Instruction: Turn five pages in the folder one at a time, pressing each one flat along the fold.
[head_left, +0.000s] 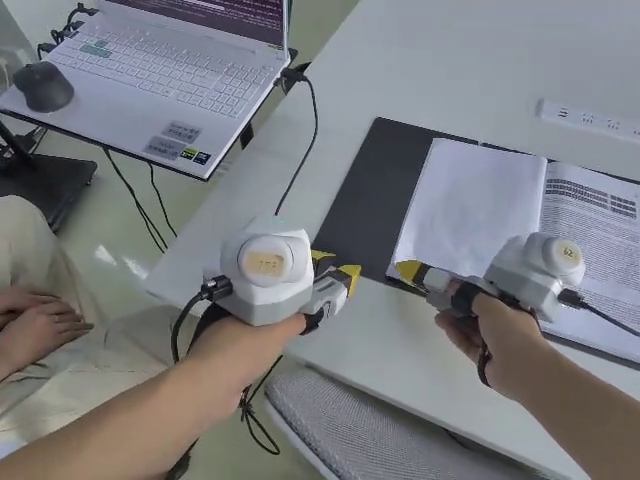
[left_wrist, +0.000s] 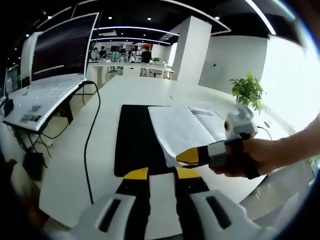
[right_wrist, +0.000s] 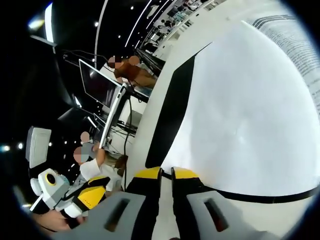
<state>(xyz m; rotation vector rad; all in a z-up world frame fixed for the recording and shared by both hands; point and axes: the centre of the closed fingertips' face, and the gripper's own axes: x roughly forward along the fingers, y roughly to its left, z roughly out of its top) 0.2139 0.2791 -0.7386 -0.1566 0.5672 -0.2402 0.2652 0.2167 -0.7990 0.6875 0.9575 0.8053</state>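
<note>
The black folder (head_left: 365, 195) lies open on the white table. A blank white page (head_left: 470, 205) rests across its left half, and a printed page (head_left: 600, 215) lies to the right. My right gripper (head_left: 410, 272) is shut, with its yellow tips at the blank page's near corner by the folder's front edge. Nothing is visibly pinched. In the right gripper view the blank page (right_wrist: 240, 110) spreads just past the jaws (right_wrist: 166, 174). My left gripper (head_left: 336, 268) hovers at the table's near edge, left of the folder, slightly open and holding nothing. The left gripper view shows the right gripper (left_wrist: 192, 156) at the page (left_wrist: 180, 127).
An open laptop (head_left: 160, 70) sits at the far left with a mouse (head_left: 42, 85) beside it. Its cable (head_left: 300, 150) trails over the table edge near the folder. A power strip (head_left: 590, 118) lies at the back right. A seated person's hands (head_left: 35, 320) show at the left.
</note>
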